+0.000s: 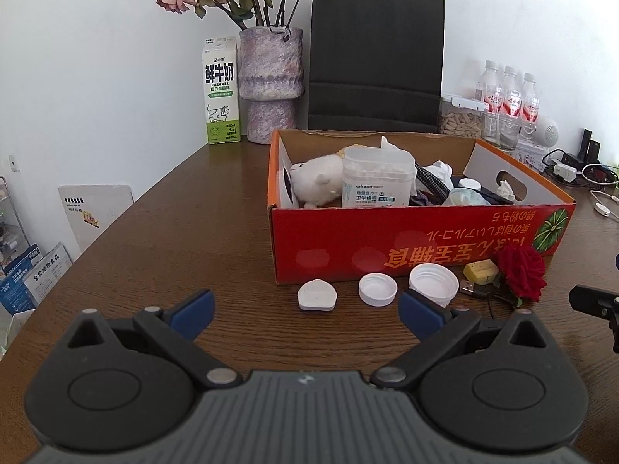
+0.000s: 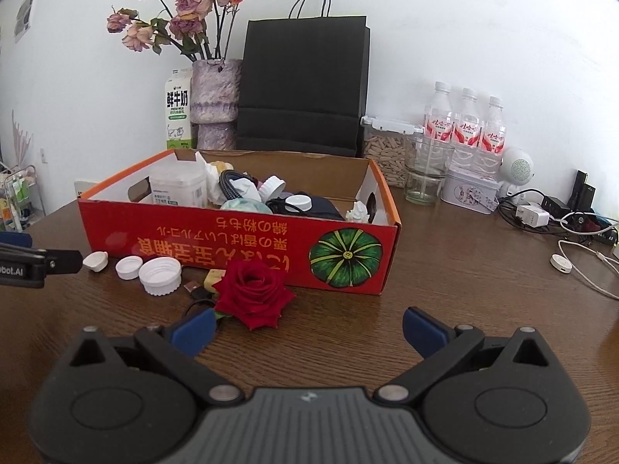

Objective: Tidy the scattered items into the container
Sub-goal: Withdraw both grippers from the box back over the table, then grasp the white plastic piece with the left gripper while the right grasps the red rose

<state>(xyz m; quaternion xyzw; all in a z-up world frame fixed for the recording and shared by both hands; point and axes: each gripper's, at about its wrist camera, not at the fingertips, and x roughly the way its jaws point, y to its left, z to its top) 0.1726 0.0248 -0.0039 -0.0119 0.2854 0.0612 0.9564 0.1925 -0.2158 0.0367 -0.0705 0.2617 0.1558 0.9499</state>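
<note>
Three caps (image 1: 377, 289) in a row—along red box (image 1: 387, 243).

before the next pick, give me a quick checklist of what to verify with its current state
1. Left hand-held gripper open and empty: ok.
2. Right hand-held gripper open and empty: ok.
3. Items left outside the red box: not ok; small white lid, white cap, ribbed cap, yellow block, red rose and a dark cable lie on the table.
4. Room in the box: ok, free space near its right end.
5. Cable free of the rose: cannot tell.
</note>
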